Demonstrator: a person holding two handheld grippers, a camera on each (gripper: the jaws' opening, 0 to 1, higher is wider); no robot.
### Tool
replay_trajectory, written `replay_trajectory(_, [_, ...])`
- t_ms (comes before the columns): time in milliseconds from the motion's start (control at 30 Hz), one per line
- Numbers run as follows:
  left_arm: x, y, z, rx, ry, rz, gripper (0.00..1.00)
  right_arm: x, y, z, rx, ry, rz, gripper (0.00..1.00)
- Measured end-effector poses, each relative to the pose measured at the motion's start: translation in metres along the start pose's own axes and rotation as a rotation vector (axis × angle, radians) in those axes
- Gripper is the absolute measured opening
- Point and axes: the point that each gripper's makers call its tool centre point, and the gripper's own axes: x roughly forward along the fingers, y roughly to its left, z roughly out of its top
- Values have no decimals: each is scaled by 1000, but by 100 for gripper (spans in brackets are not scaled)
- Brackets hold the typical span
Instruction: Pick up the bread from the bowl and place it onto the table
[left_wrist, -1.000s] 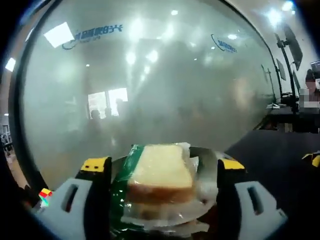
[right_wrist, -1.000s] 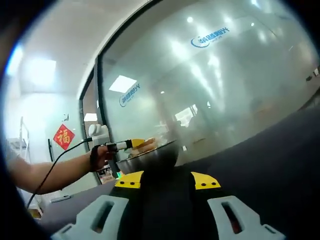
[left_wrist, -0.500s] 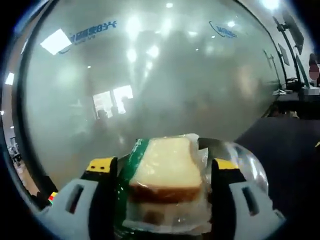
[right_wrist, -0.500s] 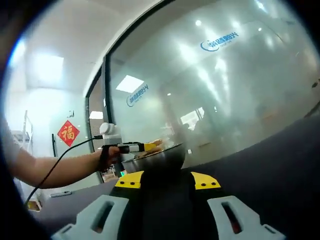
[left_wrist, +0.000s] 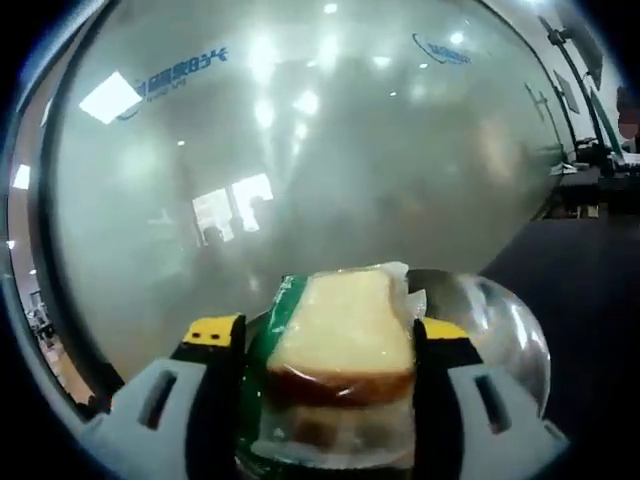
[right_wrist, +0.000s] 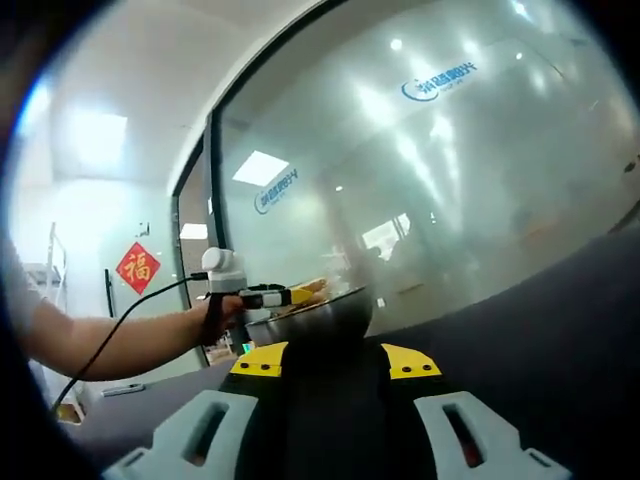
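Note:
A slice of bread (left_wrist: 345, 335) in a clear wrapper with a green edge sits between the jaws of my left gripper (left_wrist: 330, 345), which is shut on it. Just behind and to the right of it is the shiny metal bowl (left_wrist: 500, 330). In the right gripper view, a person's hand holds the left gripper (right_wrist: 290, 295) over the rim of the bowl (right_wrist: 315, 318), with the bread (right_wrist: 313, 287) at its tip. My right gripper (right_wrist: 335, 362) hovers low over the dark table (right_wrist: 540, 340), jaws together, with nothing in them.
A frosted glass wall (left_wrist: 300, 150) with blue logos stands close behind the table. A person's bare forearm (right_wrist: 110, 345) and a black cable reach in from the left. A red paper sign (right_wrist: 137, 268) hangs far left. Dark tabletop (left_wrist: 580, 270) stretches to the right of the bowl.
My left gripper, still holding the bread, has shifted a little, so more of the bowl now shows to the right of the bread. The right gripper has barely moved.

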Motion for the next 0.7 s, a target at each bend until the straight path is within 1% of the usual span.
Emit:
replay_trajectory(167, [3,2,1,4,-10,2,58,0,-1,0,10,1,-4,30])
replay_trajectory(300, [0,-1,3,17,-18,7,55,0,-2,0,9,3,-5,30])
replay_trajectory(467, [0,-2,6,27,-47,17,52,0,-4,0,18,2,-10,30])
replay_trajectory(700, [-2,-2,10,29,-75,13,49,0,-6,-1,32,3,-15,30])
